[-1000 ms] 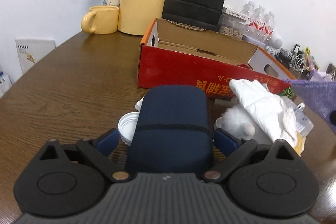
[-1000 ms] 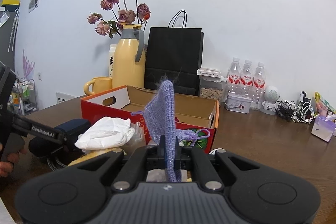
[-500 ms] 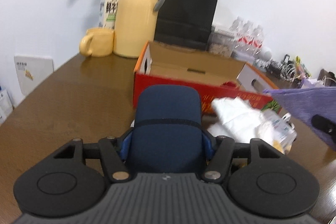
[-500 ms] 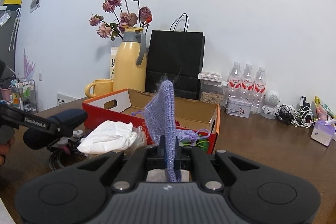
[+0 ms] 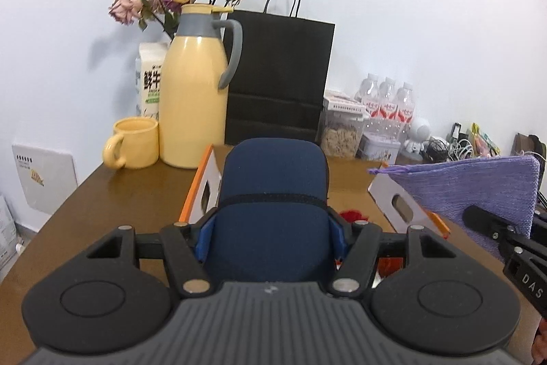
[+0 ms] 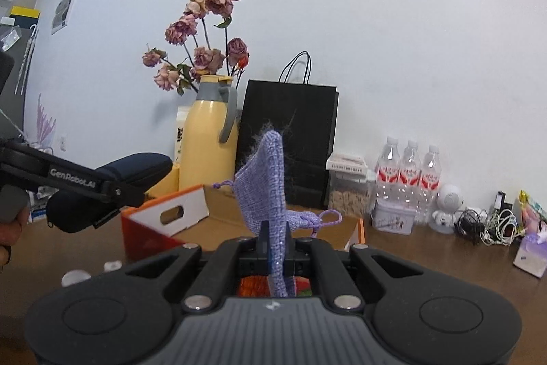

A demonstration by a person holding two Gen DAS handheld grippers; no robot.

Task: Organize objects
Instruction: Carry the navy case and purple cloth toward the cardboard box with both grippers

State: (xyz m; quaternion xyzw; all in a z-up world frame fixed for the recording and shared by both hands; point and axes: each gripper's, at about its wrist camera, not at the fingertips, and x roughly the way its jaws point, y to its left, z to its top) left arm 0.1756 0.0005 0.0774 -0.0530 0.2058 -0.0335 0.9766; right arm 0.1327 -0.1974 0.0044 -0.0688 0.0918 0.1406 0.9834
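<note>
**Both grippers loaded, box not yet filled**

The left gripper [image 5: 271,228] is clamped on a navy case [image 5: 273,190], blue pads pressing on both flanks, and the case rides clear of the table [image 5: 78,214]. From the right wrist camera the same case [image 6: 112,187] hangs at nine o'clock, lifted above the near left corner of the red cardboard box [image 6: 164,221]. The right gripper [image 6: 275,248] is pinched tight on a purple knitted pouch [image 6: 266,180], which stands upright between the fingers, its drawstring [image 6: 323,219] trailing toward three o'clock. In the left view that pouch [image 5: 475,190] sits at three o'clock, held over the right end of the box [image 5: 403,204].

So where does the tidying stand? By my reading, midway: two items are picked up and carried to the box, neither is let go. The visible part of the box floor looks bare cardboard, though the grippers hide much of it, so I cannot say what lies inside. Left to do: lower case and pouch in, release. Two small white caps [image 6: 73,277] lie on the table at eight o'clock in the right view, outside the box, and may want collecting too. The yellow jug [image 5: 195,105], the mug [image 5: 133,144] and the black bag [image 5: 277,84] stand along the wall at twelve o'clock.
</note>
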